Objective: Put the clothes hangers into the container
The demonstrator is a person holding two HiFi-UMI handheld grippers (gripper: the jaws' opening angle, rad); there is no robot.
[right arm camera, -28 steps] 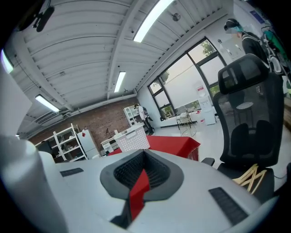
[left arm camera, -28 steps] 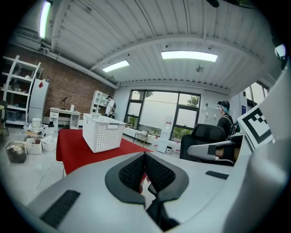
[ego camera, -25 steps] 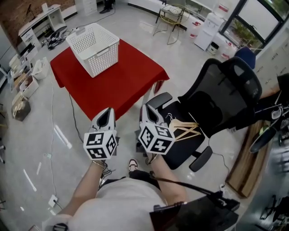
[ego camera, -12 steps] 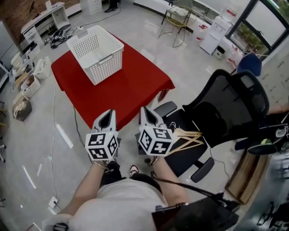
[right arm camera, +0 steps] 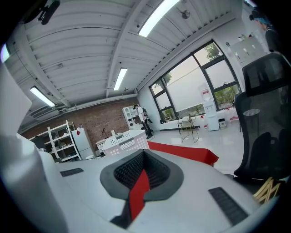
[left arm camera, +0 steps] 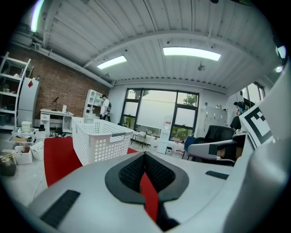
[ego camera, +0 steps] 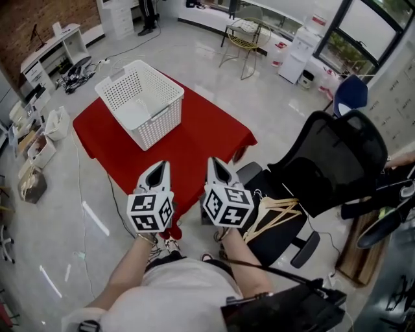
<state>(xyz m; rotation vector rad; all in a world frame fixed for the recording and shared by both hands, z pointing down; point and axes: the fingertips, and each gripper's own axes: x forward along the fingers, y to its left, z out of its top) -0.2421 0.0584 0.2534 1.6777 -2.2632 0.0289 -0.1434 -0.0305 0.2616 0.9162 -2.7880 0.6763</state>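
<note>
Wooden clothes hangers (ego camera: 277,213) lie in an overlapping pile on the seat of 1 black office chair (ego camera: 337,152), at the lower right of the head view. I count at least 2 and cannot separate more. None is in the container.

The container, 1 white perforated basket (ego camera: 159,126), stands at the upper left of centre on 1 table under a red cloth (ego camera: 201,139), well apart from the hangers. The chair stands just beside the table's right corner.

My 2 tools sit side by side at lower centre, each carrying 1 marker cube. They point toward the near edge of the red cloth. The left gripper (ego camera: 162,166) has its jaws together with nothing between them, and the right gripper (ego camera: 213,162) likewise has its jaws pressed together and is empty. Neither touches the hangers or the basket.

The floor (ego camera: 84,188) is pale and glossy, with cables trailing across it. At the upper left are a brick wall (ego camera: 32,16) and white shelving. Tall windows (ego camera: 363,26) fill the upper right, with 1 wire chair (ego camera: 241,29) and 1 blue chair (ego camera: 350,94) before them. The gripper views show a white panelled ceiling with strip lights.
</note>
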